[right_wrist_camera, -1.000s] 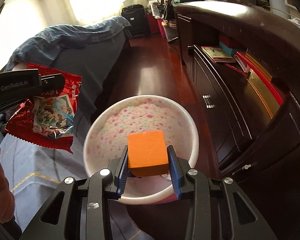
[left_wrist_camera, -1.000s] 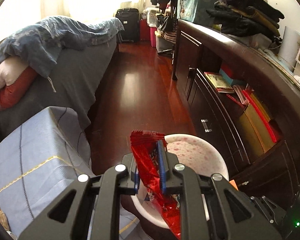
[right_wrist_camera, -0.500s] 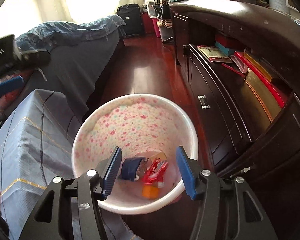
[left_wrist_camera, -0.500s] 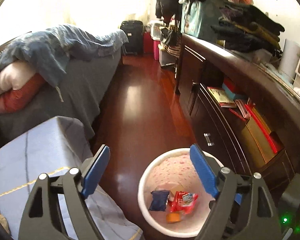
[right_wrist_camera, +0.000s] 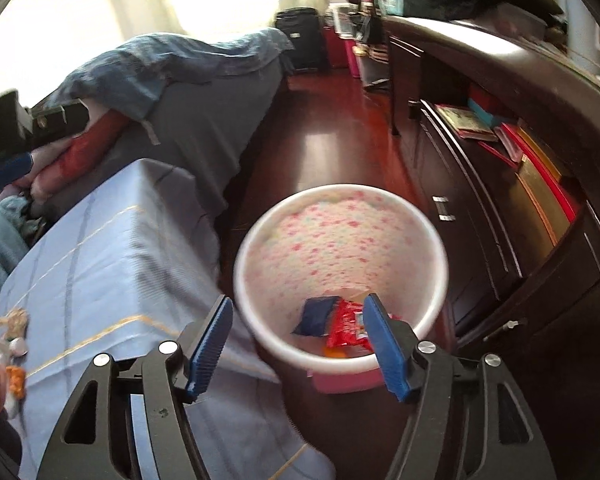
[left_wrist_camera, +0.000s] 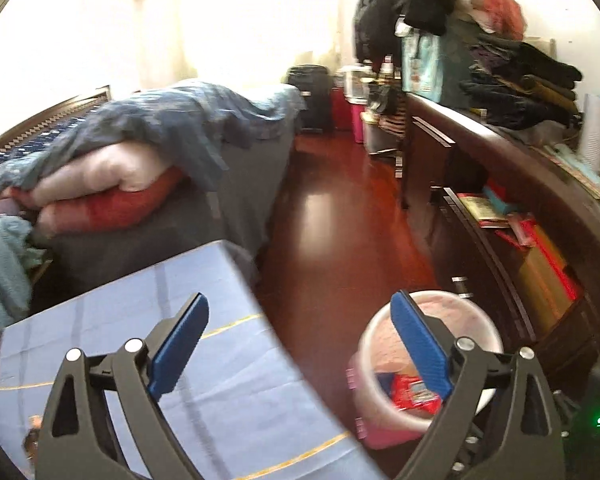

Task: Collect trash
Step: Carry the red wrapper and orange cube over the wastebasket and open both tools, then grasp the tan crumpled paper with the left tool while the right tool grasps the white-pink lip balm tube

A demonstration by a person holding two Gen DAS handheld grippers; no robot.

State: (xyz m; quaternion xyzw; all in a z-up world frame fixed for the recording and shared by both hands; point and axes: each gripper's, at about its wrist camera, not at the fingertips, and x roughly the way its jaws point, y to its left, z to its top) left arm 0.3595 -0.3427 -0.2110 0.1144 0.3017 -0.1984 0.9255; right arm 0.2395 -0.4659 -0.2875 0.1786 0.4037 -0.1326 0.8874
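Note:
A white bin with a pink flowered lining [right_wrist_camera: 340, 240] stands on the floor beside a table draped in a blue cloth [right_wrist_camera: 100, 260]. Inside the bin lie a red snack wrapper [right_wrist_camera: 346, 326], a dark blue packet [right_wrist_camera: 316, 316] and an orange block [right_wrist_camera: 334, 354]. My right gripper [right_wrist_camera: 296, 324] hangs over the bin's near rim, its jaws opening, with nothing between them. My left gripper [left_wrist_camera: 300, 316] is over the table's corner, jaws opening wide and empty. The bin [left_wrist_camera: 380, 336] and the wrapper [left_wrist_camera: 412, 394] show behind its right finger.
A dark wooden cabinet [right_wrist_camera: 500, 200] with books and red folders runs along the right. A bed with a blue quilt [left_wrist_camera: 180, 128] and pillows fills the left. Small scraps [right_wrist_camera: 14, 376] lie on the cloth near a person's hand. Polished wood floor [left_wrist_camera: 340, 220] stretches ahead.
The left gripper let go of the red wrapper and the right gripper released the orange block; both now lie in the bin. Both grippers opened, rose and drew back toward the table.

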